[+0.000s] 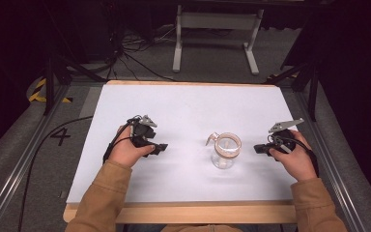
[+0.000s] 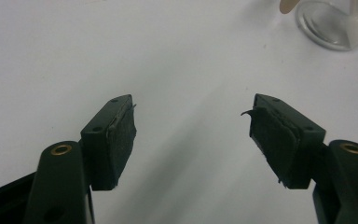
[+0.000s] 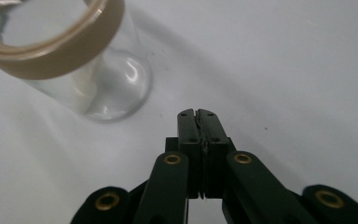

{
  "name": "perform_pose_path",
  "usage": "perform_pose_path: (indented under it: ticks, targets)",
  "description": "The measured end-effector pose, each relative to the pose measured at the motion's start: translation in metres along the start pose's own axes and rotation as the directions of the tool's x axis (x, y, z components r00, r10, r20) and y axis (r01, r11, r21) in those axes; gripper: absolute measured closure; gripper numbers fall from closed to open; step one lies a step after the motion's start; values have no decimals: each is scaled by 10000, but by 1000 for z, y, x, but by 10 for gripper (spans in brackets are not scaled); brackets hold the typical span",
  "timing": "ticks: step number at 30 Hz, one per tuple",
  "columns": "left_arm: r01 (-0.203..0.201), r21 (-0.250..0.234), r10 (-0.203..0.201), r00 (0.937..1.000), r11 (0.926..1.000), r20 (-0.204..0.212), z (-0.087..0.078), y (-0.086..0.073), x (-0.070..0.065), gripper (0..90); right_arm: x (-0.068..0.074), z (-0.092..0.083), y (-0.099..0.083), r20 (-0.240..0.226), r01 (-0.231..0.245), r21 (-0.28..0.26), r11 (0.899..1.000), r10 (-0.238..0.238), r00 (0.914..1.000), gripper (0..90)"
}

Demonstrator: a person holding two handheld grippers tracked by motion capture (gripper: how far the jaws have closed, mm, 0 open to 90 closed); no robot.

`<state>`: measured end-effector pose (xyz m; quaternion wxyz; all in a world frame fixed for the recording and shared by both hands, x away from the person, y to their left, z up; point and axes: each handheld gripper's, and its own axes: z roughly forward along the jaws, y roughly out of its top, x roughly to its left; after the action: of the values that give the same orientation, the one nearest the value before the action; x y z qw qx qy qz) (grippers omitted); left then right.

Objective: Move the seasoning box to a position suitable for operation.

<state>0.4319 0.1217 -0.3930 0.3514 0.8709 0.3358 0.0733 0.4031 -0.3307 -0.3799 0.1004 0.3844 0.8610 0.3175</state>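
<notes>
- A clear glass jar stood upright on the white table, a bit right of the middle and nearer the person's edge.
- The jar had a tan ring around its open top, and a small tan tab stuck out on its left side.
- The left gripper sat in the person's left hand, well to the left of the jar. Its jaws were wide apart and held nothing.
- The right gripper sat in the person's right hand, close to the jar's right side but not touching it. Its jaws were pressed together with nothing between them.
- The person wore brown sleeves.
</notes>
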Motion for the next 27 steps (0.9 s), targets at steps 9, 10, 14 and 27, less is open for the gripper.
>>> perform_pose_path:
  ticks: [9, 10, 14, 27]
  targets:
    - [-141, -848, 223, 9950, 9963, 969, -4, 11, -15, 323, 11, 1, 2, -846, 466, -1235, 9913, -573, 9948, 900]
    - [-142, -931, 237, 9945, 9956, 1023, -4, 11, -17, 324, 11, 2, 2, -965, 453, -1382, 9894, -590, 9936, 900]
    - [-297, -1089, 416, 9932, 9936, 1086, -5, 13, -22, 323, 15, 11, 4, -937, 507, -1771, 9829, -681, 9933, 900]
    - [-450, -584, 486, 9969, 9973, 619, 3, 11, -19, 318, 21, 35, 3, -916, 551, -1436, 9881, -687, 9934, 900]
